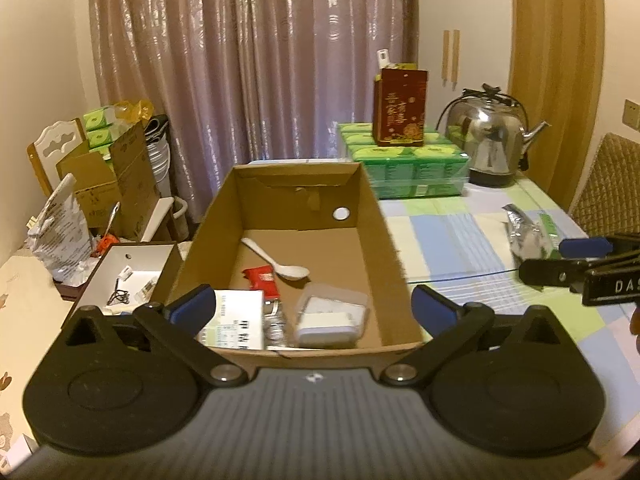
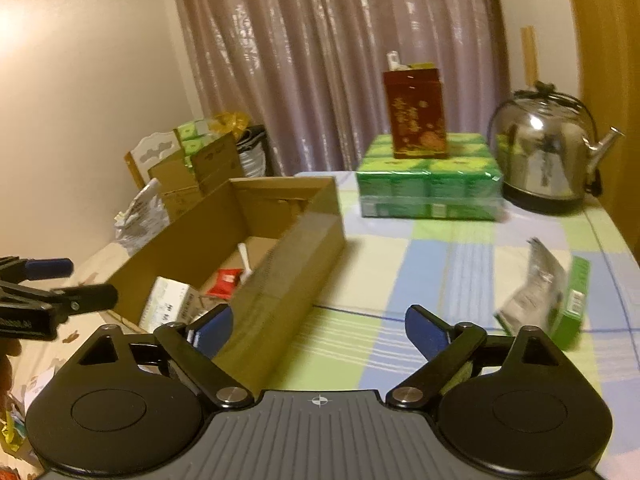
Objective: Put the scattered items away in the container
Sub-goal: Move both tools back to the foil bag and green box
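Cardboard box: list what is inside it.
Inside the cardboard box: a white spoon, a red packet, a white printed carton, a clear plastic case. The carton and the near wall hide whatever lies beneath or behind them.

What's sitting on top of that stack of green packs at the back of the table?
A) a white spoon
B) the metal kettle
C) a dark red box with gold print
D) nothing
C: the dark red box stands upright on the green packs; the kettle sits beside them.
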Motion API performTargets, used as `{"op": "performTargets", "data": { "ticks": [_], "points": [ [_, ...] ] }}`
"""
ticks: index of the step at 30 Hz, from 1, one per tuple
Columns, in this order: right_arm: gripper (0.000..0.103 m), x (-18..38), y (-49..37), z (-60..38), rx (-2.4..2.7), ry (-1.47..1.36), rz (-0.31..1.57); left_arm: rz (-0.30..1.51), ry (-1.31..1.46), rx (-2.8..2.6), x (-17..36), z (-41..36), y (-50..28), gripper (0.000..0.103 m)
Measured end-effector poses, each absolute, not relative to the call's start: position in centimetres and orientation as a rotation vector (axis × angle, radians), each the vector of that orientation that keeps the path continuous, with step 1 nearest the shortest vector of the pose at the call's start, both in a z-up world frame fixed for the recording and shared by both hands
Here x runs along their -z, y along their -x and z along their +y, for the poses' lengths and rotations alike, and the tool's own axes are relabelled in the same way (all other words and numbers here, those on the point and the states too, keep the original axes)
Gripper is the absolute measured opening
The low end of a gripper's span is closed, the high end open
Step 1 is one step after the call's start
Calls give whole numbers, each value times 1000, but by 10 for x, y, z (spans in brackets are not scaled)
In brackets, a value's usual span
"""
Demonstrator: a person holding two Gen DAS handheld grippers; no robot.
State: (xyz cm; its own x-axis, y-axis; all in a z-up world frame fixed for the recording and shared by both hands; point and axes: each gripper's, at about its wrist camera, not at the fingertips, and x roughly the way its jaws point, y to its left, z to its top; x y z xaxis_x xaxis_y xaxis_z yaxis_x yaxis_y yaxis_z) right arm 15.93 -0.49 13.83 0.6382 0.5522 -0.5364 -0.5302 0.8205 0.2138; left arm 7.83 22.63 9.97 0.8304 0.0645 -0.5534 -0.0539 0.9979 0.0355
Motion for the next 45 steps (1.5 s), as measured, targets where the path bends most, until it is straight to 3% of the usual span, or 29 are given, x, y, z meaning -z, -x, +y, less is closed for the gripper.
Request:
{"op": "performTargets", "data": {
  "ticks": [22, 45],
  "points": [
    [101, -114, -149, -162, -333, -156, 693, 628, -56, 197, -85, 97, -101, 102],
    [101, -87, -194, -217, -262, -200, 718, 729, -120, 317, -39, 12, -169, 102]
  ]
}}
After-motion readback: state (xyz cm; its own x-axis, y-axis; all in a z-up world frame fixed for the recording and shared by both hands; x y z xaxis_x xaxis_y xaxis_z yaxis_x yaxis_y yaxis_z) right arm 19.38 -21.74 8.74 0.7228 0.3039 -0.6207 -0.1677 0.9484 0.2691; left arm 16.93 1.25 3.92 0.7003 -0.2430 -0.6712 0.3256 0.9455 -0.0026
